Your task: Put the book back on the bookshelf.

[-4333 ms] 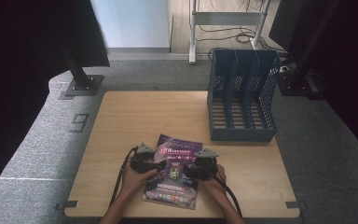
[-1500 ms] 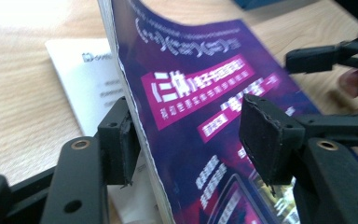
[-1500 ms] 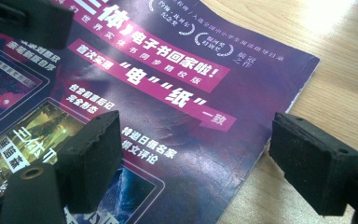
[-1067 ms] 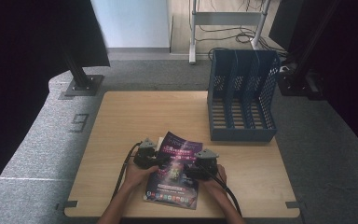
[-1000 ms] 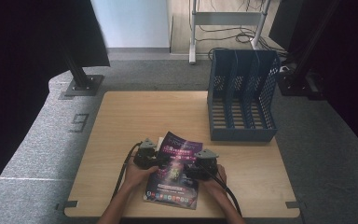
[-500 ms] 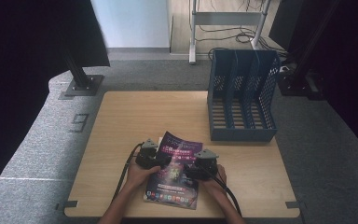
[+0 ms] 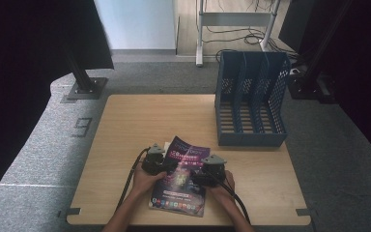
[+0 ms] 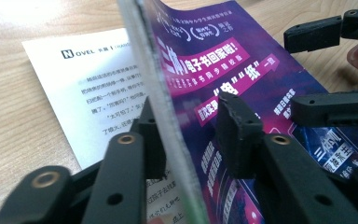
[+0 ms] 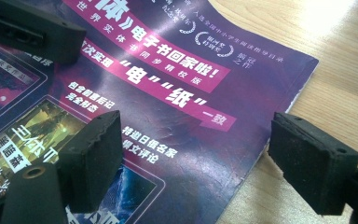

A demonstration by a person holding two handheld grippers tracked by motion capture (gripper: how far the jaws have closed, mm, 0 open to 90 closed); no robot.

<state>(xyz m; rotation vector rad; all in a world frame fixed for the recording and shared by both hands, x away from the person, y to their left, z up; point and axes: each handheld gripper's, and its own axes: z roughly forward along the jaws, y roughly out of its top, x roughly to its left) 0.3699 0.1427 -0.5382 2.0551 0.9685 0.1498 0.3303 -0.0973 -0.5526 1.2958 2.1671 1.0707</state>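
A magazine (image 7: 182, 186) with a purple cover lies on the wooden table (image 7: 149, 116) near its front edge. My left gripper (image 7: 162, 162) is at its left side. In the left gripper view the lifted cover edge (image 8: 161, 93) stands between the jaws of the left gripper (image 8: 191, 121). These jaws have just been closing; the right pad (image 8: 235, 126) is still apart from the cover. A white printed page (image 8: 84, 84) lies flat beneath. My right gripper (image 7: 205, 174) stands open, and its jaws (image 9: 203, 161) straddle the magazine's right edge (image 9: 279, 112).
A dark blue file rack (image 7: 251, 101) with three slots stands upright at the table's back right. The person's forearms come in from the table's front edge. Grey carpet surrounds the table, and stand bases rest on the floor behind it.
Since the oldest frame my left gripper has edged right onto the magazine's left side, and that side has lifted. Over the last second both hands stay where they were.
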